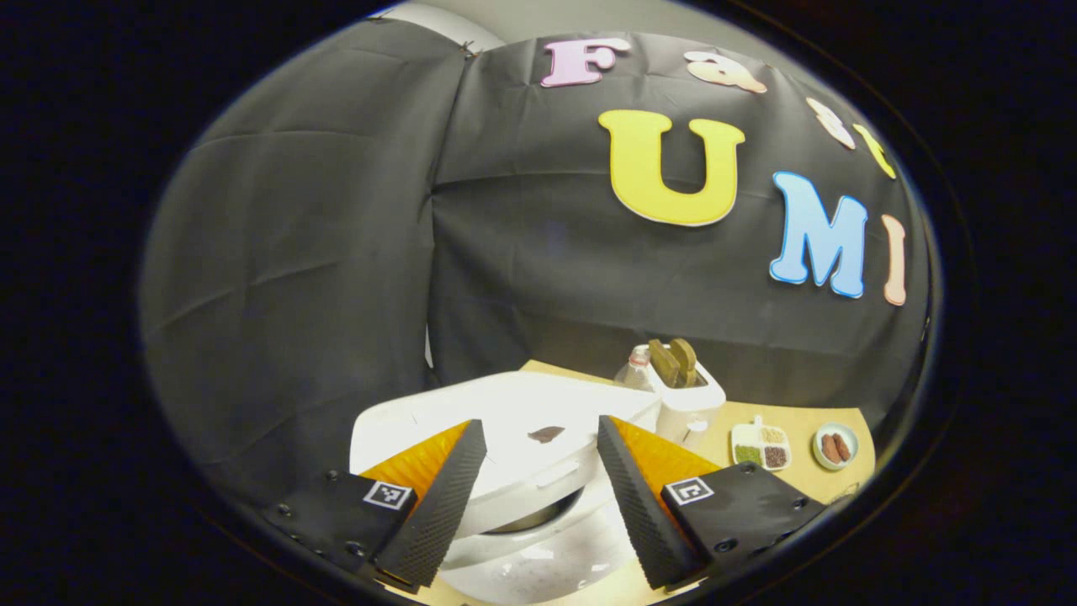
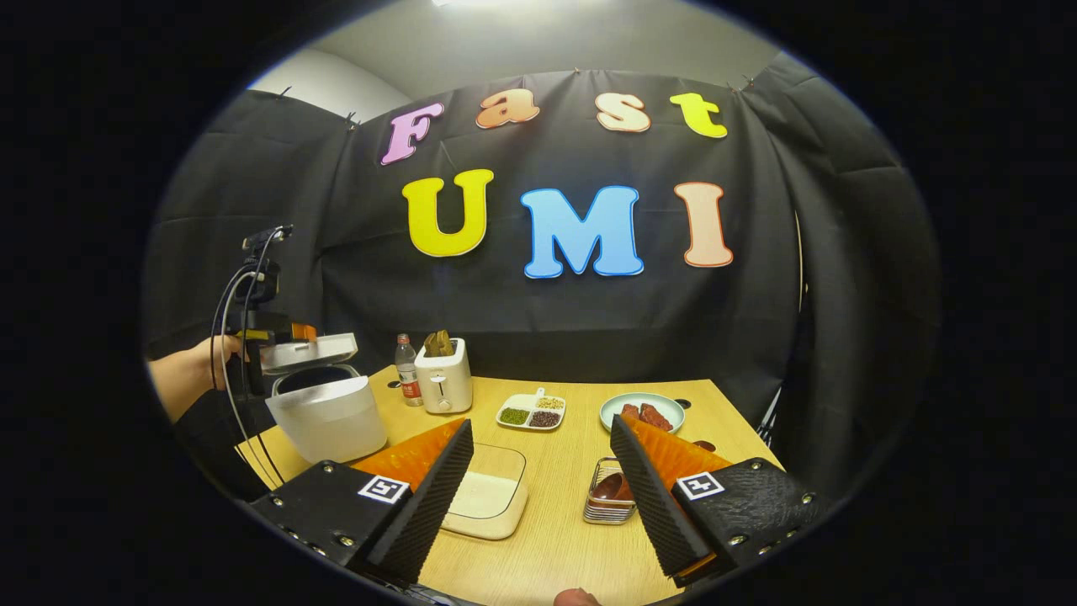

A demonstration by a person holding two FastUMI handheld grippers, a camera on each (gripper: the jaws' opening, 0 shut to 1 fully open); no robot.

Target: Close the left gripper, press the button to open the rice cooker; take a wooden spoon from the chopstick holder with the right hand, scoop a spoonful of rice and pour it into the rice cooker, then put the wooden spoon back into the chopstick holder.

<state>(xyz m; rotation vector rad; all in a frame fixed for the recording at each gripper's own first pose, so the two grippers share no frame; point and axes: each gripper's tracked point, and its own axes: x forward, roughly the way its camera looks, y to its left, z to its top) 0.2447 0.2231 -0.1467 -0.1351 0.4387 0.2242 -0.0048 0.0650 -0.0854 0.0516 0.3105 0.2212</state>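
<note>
The white rice cooker [image 1: 538, 522] sits right under my left gripper [image 1: 538, 438], which is open; its lid [image 1: 513, 412] is lifted, with a dark gap under the front edge. In the right gripper view the cooker [image 2: 326, 417] stands at the table's left with its lid [image 2: 307, 352] raised, and the left gripper [image 2: 278, 330], held by a hand [image 2: 189, 370], is by the lid. My right gripper [image 2: 538, 459] is open and holds nothing. Below it, a clear box of white rice [image 2: 488, 497] sits left and a metal holder [image 2: 604, 505] with a brown wooden spoon [image 2: 614, 486] right.
A white toaster [image 2: 443, 374] holding brown bread and a bottle [image 2: 409, 381] stand at the back of the wooden table [image 2: 555, 539]. A divided dish of beans [image 2: 530, 412] and a plate [image 2: 642, 412] with brown pieces lie mid-table. Black cloth walls close in behind.
</note>
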